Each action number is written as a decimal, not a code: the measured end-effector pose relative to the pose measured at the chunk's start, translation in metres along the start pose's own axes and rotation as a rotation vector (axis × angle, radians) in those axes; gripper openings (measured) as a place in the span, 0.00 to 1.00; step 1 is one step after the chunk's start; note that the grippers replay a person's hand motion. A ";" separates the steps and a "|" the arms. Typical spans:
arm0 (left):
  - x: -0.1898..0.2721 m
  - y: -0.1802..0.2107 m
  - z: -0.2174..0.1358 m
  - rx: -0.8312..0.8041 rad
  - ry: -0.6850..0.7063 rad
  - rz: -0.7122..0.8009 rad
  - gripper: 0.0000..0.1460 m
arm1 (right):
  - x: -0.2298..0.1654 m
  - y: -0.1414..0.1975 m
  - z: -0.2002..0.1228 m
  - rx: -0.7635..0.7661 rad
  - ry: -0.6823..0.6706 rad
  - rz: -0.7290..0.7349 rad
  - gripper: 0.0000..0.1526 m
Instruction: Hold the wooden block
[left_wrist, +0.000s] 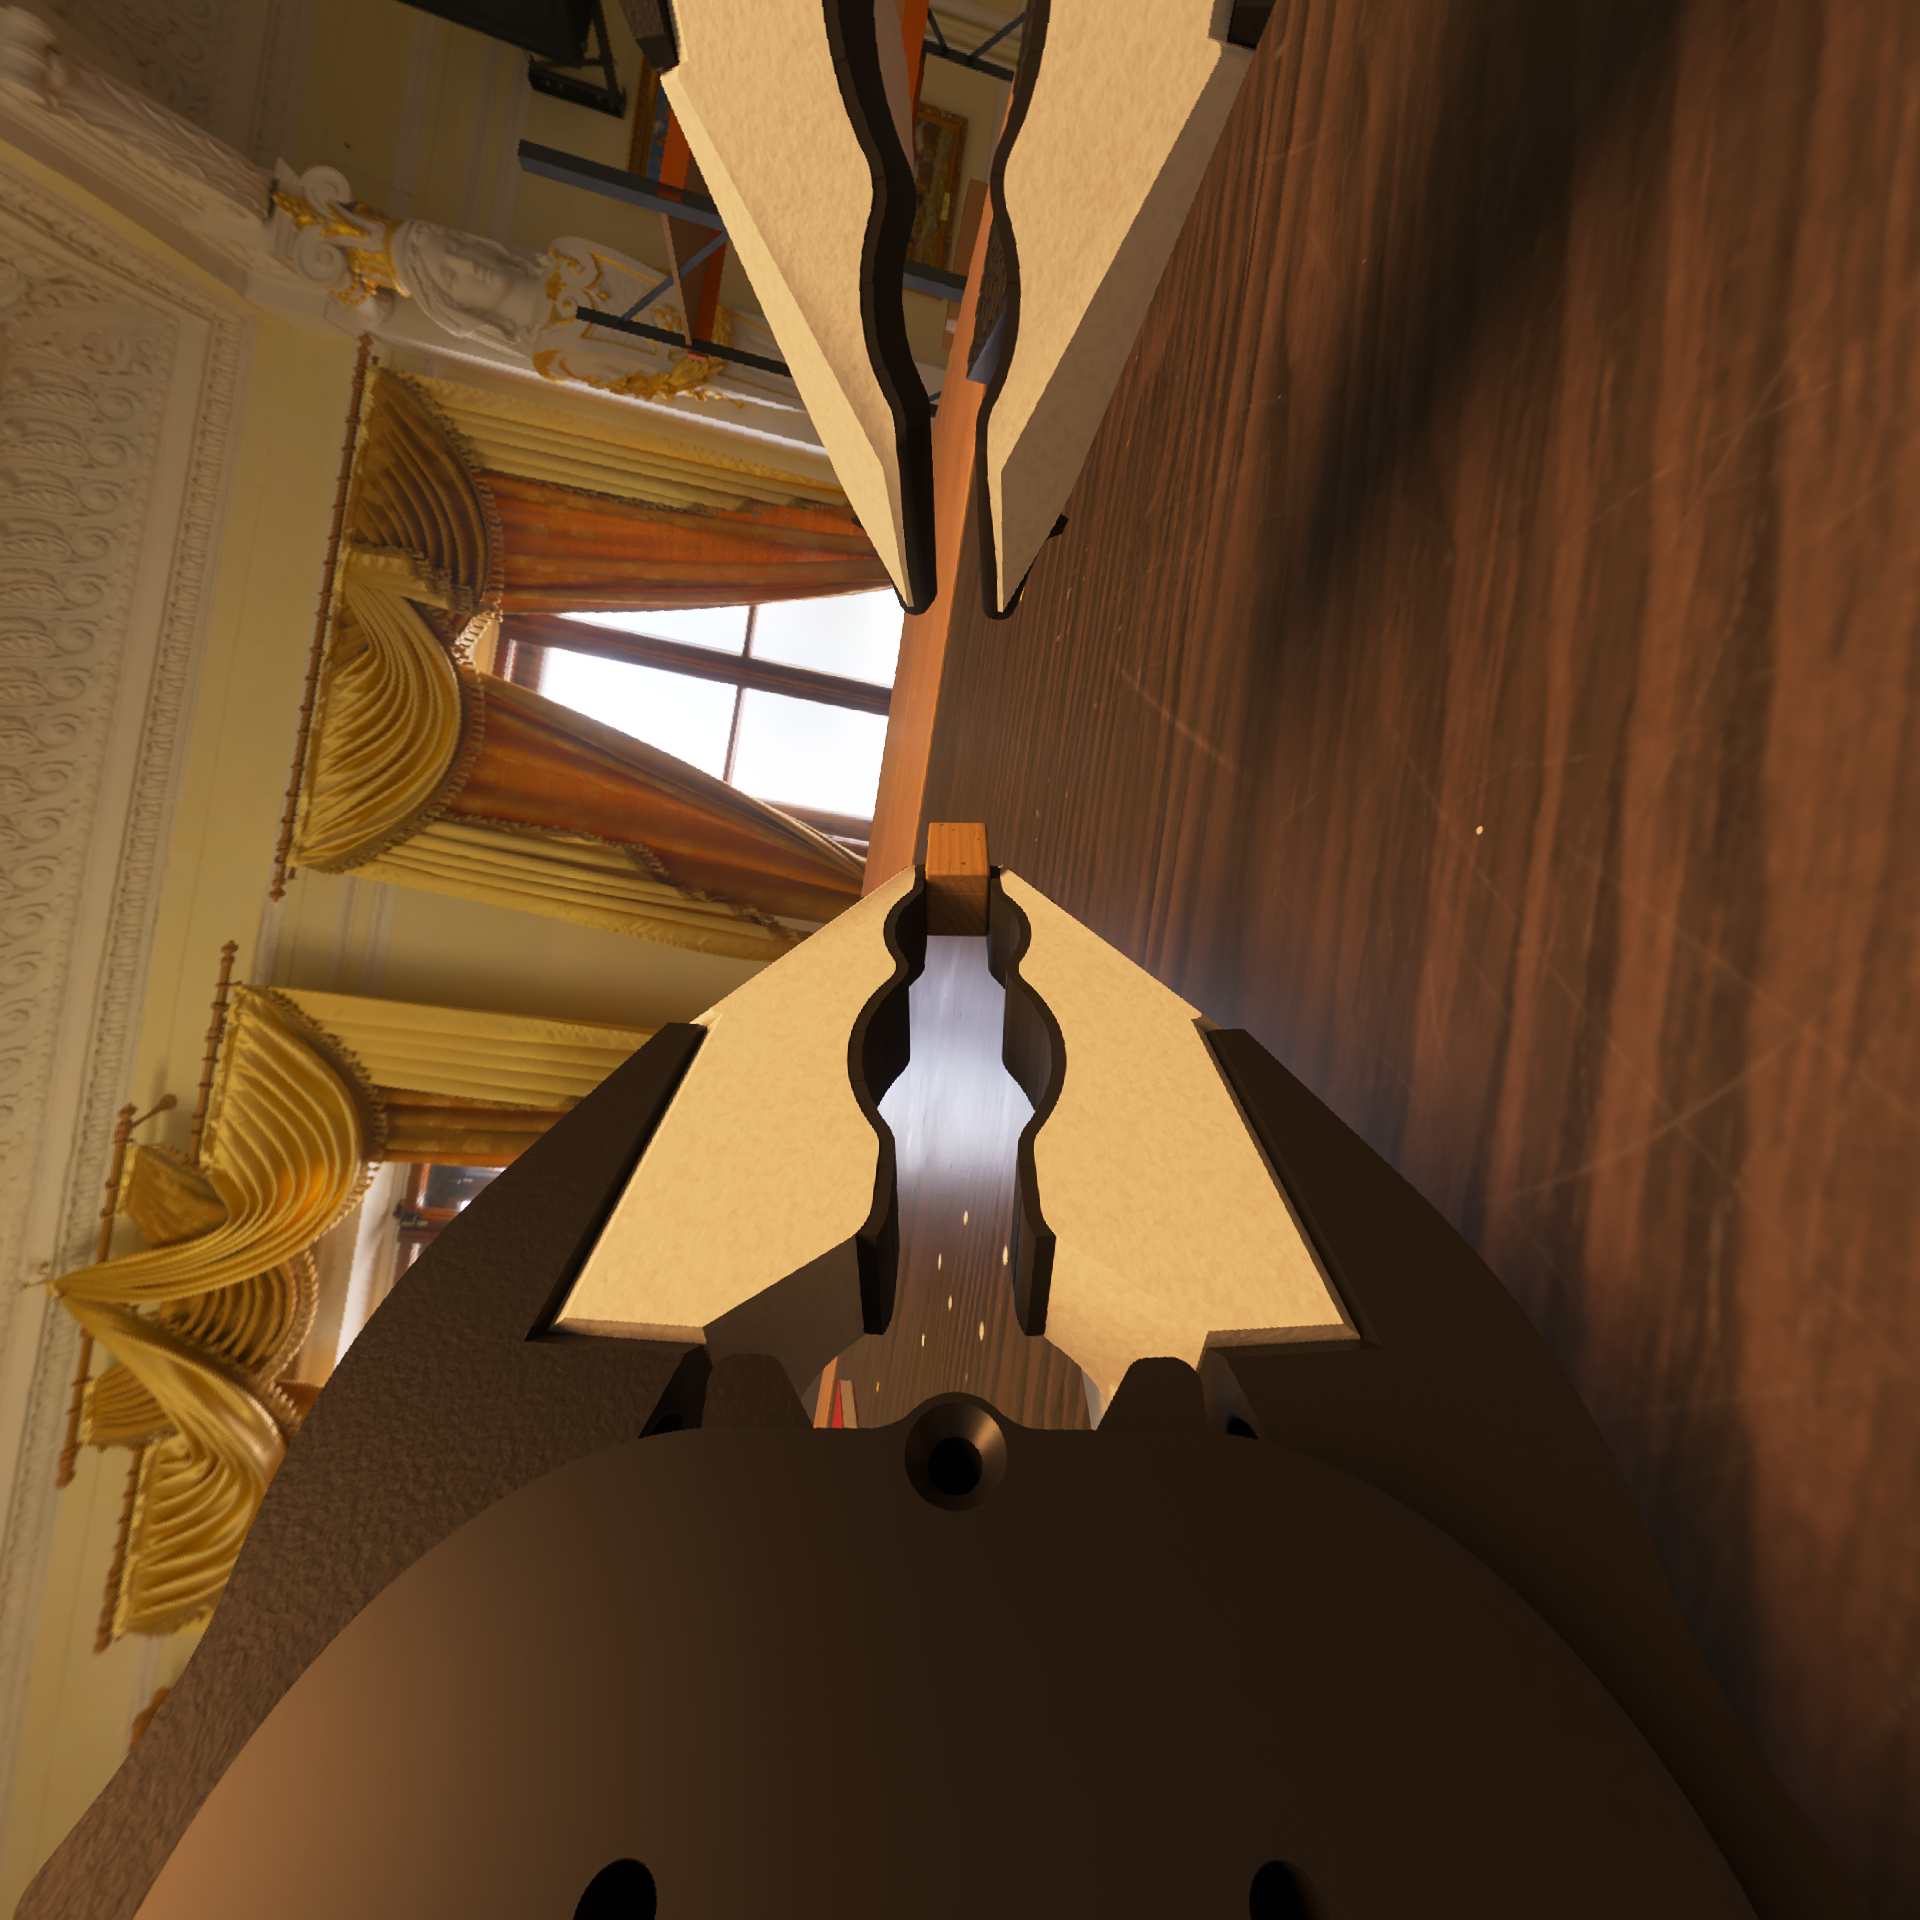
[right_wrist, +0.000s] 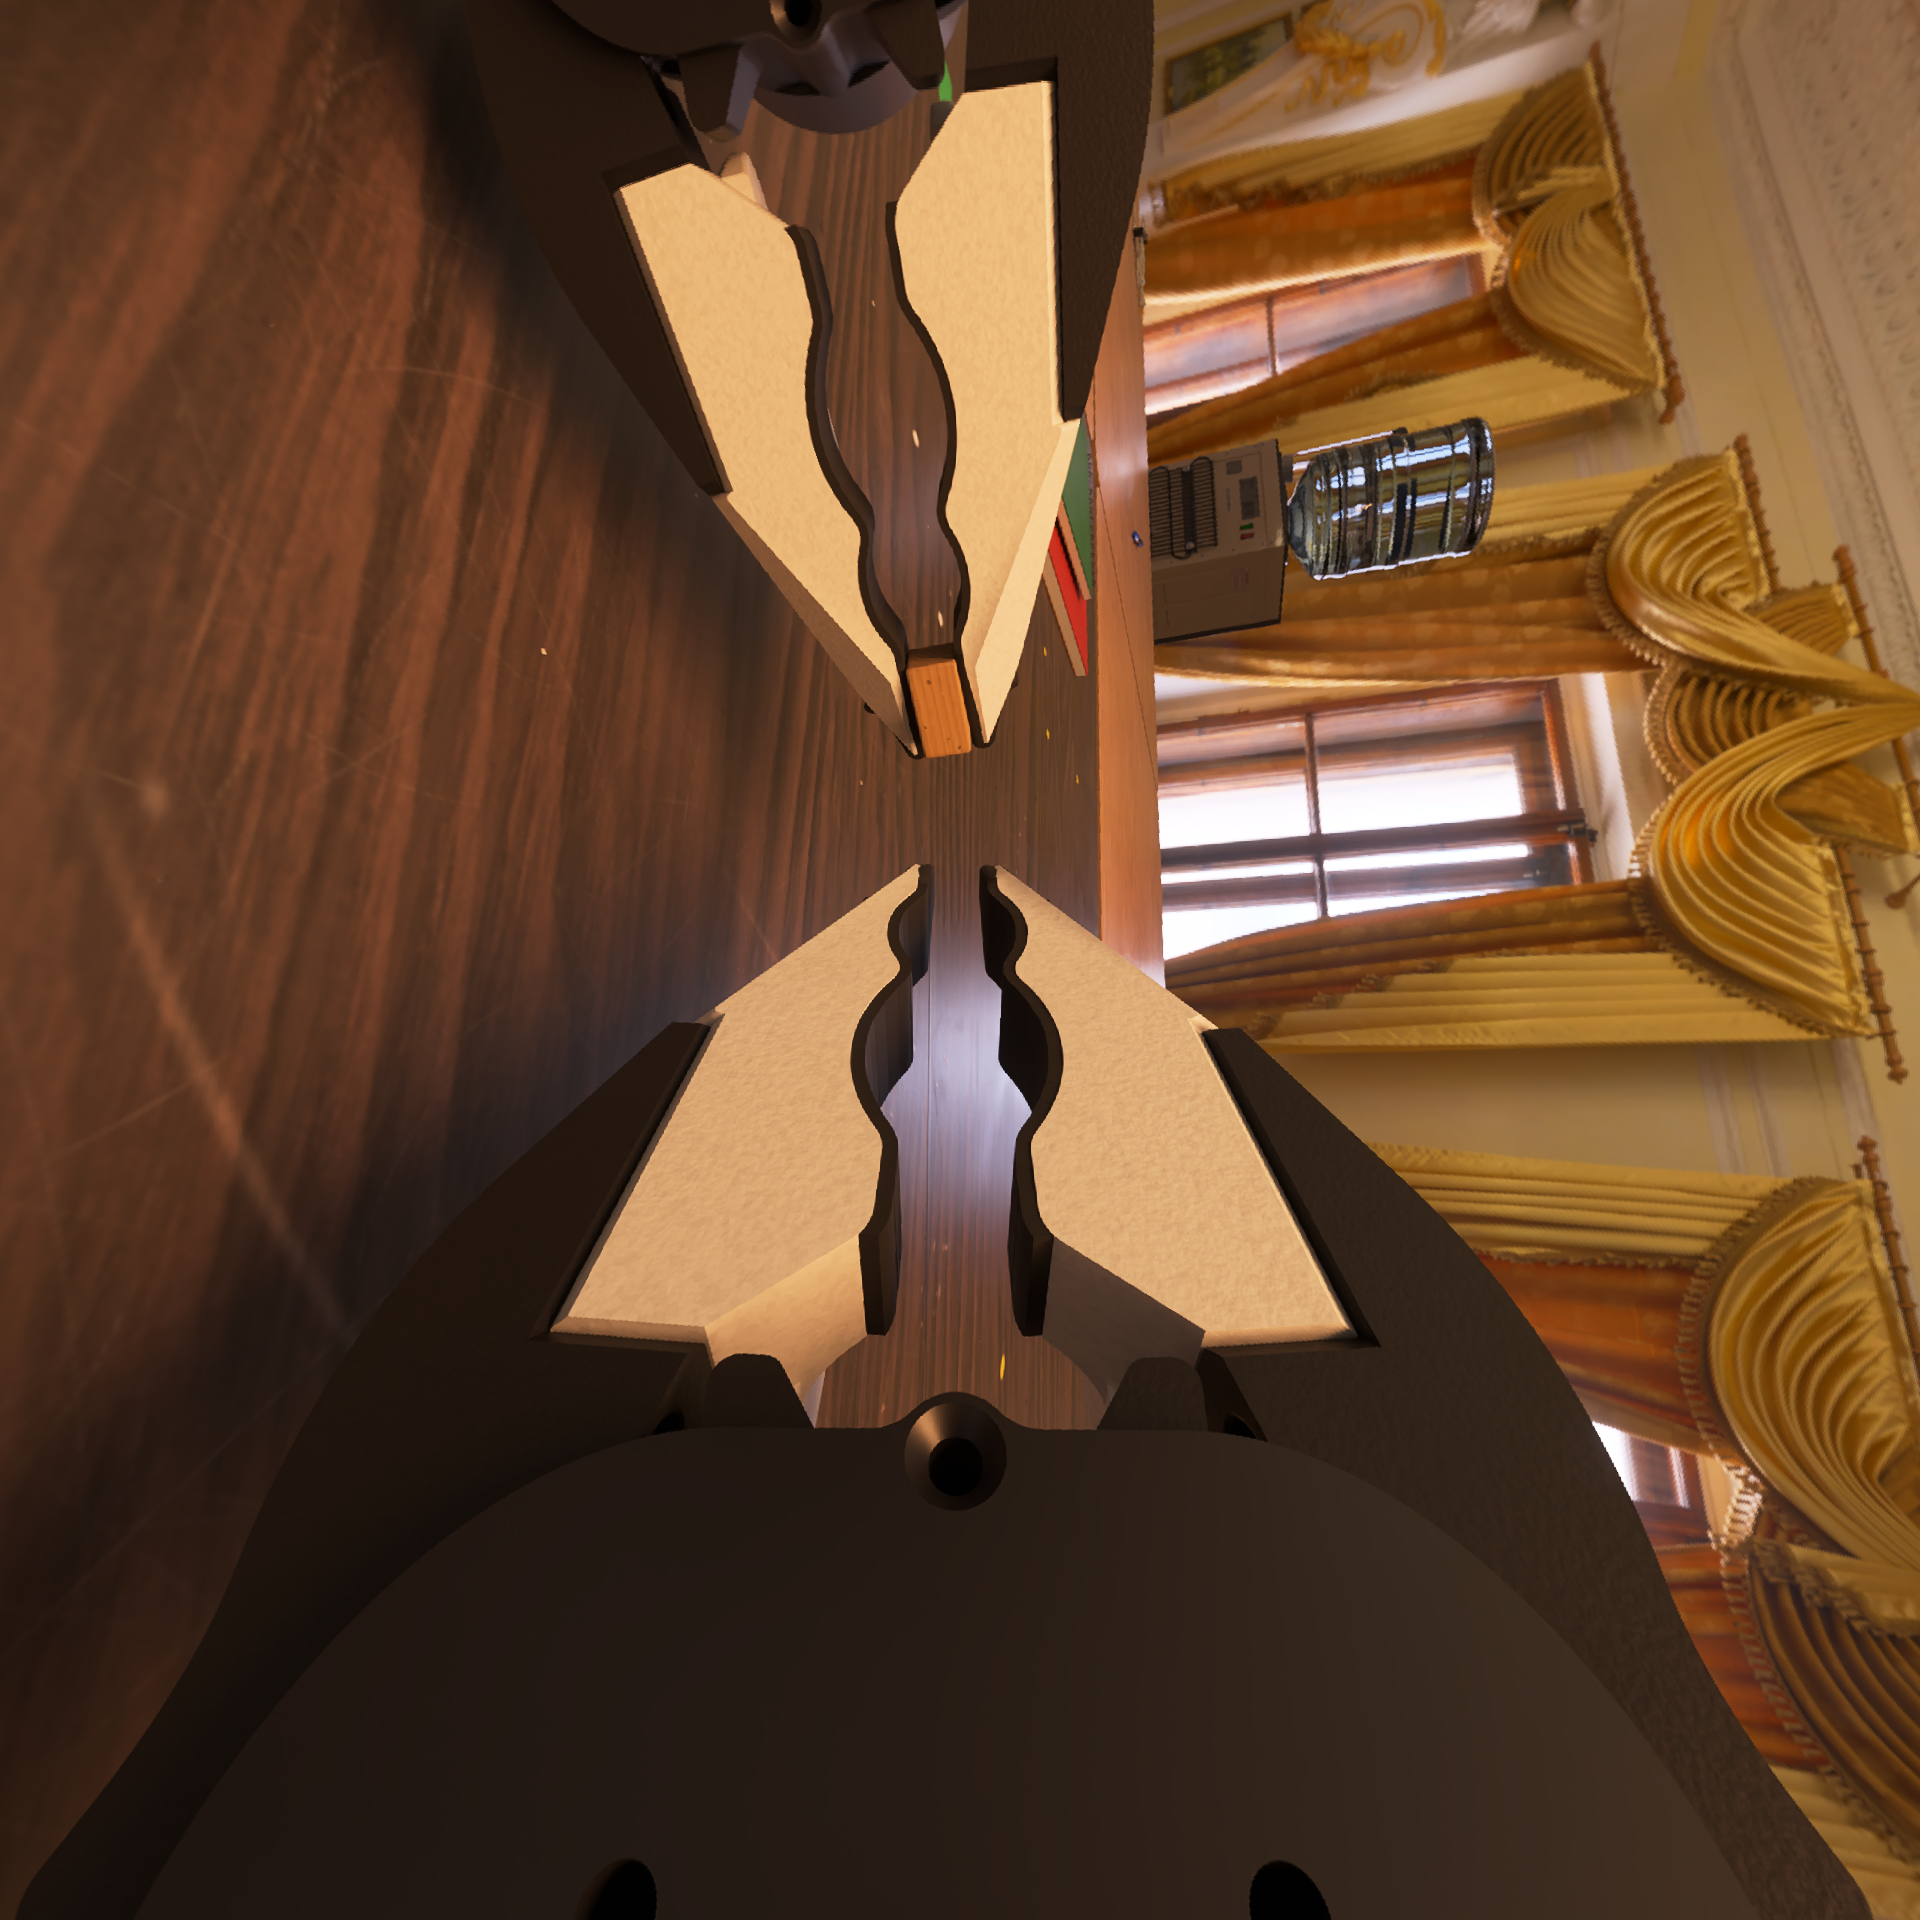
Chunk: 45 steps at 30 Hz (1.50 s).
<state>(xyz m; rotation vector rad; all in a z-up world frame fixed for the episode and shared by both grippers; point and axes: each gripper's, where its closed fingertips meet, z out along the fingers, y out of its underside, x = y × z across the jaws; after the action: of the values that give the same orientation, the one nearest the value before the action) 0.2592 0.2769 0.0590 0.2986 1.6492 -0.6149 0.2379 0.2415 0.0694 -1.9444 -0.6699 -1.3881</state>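
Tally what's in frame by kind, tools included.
Tools: 2, the left tool shut on the block, the right tool with nothing between its tips
Wooden block: 1
Table: 1
Water cooler: 1
Books: a small stack, count unclear
Total: 5, not counting the books

Gold curtains frame bright windows beyond dark wood table.

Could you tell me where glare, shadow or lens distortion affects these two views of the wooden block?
Left wrist view: bright glare on the table between the left gripper fingers, just behind the wooden block; the window is blown out; straight edges bow. Right wrist view: similar glare between the right gripper fingers; soft dark shadows streak the wood; the curtains stretch toward the edge.
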 end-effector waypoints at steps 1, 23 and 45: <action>0.000 0.000 0.000 0.000 0.001 0.004 0.07 | -0.001 0.000 -0.001 0.005 -0.006 -0.003 0.06; 0.009 -0.016 -0.007 0.121 0.029 0.086 0.07 | -0.018 -0.008 -0.013 0.161 -0.234 0.208 0.20; 0.015 -0.022 -0.009 0.156 0.054 0.107 0.07 | -0.030 -0.009 -0.018 0.160 -0.332 0.208 0.15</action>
<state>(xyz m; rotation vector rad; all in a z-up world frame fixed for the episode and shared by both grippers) 0.2369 0.2614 0.0501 0.5175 1.6282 -0.6603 0.2110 0.2330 0.0468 -2.0664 -0.6833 -0.8684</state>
